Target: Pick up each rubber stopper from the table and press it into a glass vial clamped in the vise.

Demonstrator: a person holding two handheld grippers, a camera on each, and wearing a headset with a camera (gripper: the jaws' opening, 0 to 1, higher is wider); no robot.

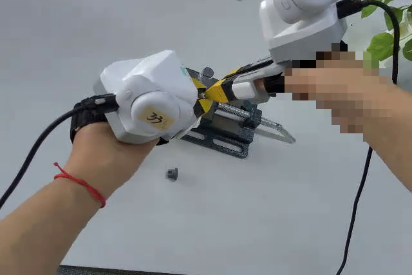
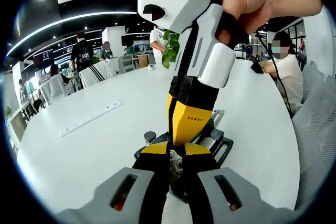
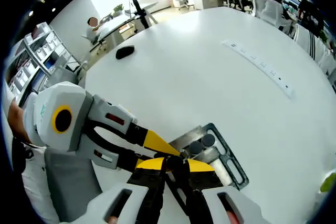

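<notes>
Left tool (image 2: 176, 149) and right tool (image 3: 175, 162), jaws drawn together, nearly touch tips above the vise (image 1: 222, 141).

Left claw (image 2: 176, 149) and right claw (image 3: 176, 162): housings noted as smooth, glossy white plastic; tips faced in matt yellow and black.
Vise (image 1: 219, 140) beneath both claws: dark matt metal, bright threaded screw (image 1: 246, 113).
Tabletop (image 1: 257, 210) around the claws: smooth matt white.
Stopper (image 1: 172, 174) near the left claw: dull grey.
</notes>
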